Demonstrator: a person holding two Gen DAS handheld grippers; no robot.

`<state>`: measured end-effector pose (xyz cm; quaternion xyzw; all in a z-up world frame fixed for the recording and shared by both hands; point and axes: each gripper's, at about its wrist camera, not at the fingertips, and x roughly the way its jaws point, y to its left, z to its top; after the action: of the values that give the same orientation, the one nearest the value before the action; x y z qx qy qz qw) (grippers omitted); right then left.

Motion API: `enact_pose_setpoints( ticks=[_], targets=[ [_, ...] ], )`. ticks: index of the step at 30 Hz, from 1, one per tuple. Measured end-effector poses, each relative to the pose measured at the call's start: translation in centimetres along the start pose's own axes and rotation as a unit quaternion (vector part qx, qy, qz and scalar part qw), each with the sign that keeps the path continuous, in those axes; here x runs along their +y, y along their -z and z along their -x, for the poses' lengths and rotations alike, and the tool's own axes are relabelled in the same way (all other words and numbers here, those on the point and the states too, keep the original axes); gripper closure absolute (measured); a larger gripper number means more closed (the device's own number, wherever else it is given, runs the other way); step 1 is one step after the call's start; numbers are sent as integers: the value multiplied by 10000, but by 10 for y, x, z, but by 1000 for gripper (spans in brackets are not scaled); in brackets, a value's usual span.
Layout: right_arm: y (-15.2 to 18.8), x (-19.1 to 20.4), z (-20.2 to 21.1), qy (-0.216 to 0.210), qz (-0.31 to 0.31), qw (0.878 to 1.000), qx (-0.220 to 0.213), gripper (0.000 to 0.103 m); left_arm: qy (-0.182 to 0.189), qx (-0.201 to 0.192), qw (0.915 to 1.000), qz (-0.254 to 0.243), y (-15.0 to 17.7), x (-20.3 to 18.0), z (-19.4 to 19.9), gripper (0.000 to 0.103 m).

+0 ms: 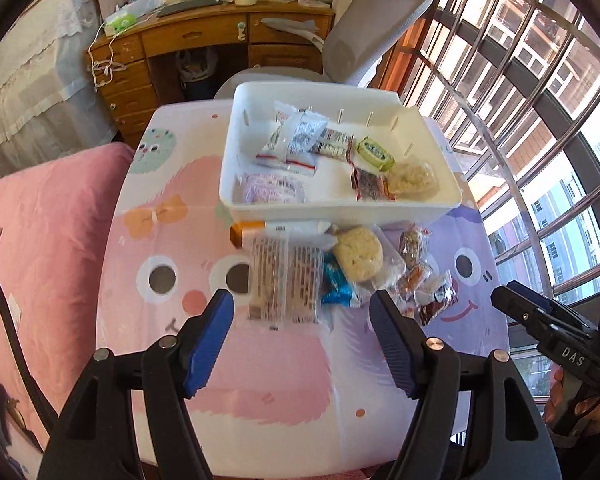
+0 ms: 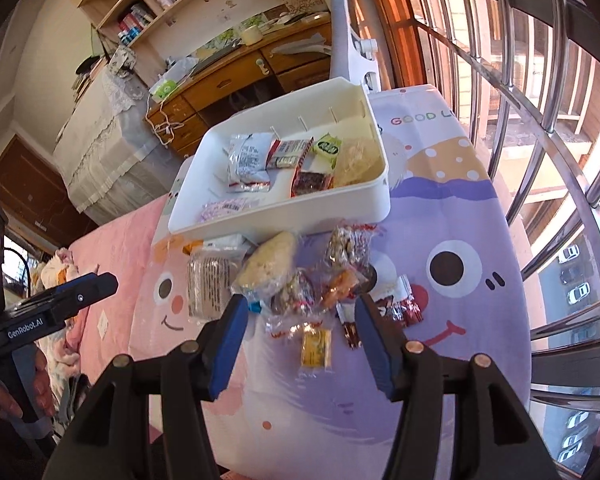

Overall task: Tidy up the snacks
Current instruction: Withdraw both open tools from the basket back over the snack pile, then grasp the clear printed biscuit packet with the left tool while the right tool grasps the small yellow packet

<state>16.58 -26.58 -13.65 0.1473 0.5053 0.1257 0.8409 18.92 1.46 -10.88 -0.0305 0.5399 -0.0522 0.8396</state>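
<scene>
Step in hand: transfer of loose snacks into the white bin [image 1: 420,208]. The bin stands on the table [image 1: 260,380], at its far side, and already holds several packets, among them a green-wrapped sweet [image 1: 376,154] and a pale purple packet [image 1: 272,188]. The remaining snacks lie in a heap just in front of the bin's near wall: two clear-wrapped bars [image 1: 284,284], a round rice cake [image 1: 358,254], a blue packet [image 1: 336,284] and, nearest the right side, a yellow packet [image 2: 316,346].

The left hand-held gripper [image 1: 302,340] hangs above the heap, jaws parted, nothing between them. The right hand-held gripper [image 2: 300,340] is likewise parted and empty (the yellow packet shows in its gap, untouched).

Next move, as judged: lower one hand-held gripper onto a single packet, close on it, then carry it over the bin's rim. The wrappers overlap, so isolate one piece.
</scene>
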Motion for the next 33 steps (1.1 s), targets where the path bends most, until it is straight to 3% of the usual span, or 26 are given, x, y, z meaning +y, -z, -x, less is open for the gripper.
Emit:
enact_pose_setpoints(
  ticks=[14, 21, 24, 26, 33],
  targets=[
    [43, 6, -17, 24, 588, 9982, 123, 47, -167, 258, 9994, 179, 32, 4, -20, 34],
    [56, 13, -28, 122, 613, 9979, 152, 47, -63, 388, 9992, -31, 31, 9, -41, 33],
    [60, 16, -34, 229, 602, 9978, 157, 47, -2, 434, 9990, -68, 28, 13, -53, 25],
    [62, 19, -37, 299, 595, 9977, 156, 47, 98, 471, 9988, -64, 26, 15, -61, 24],
    [65, 30, -52, 636, 549, 9962, 242, 47, 251, 878, 9958, -75, 20, 22, -94, 22]
  ],
)
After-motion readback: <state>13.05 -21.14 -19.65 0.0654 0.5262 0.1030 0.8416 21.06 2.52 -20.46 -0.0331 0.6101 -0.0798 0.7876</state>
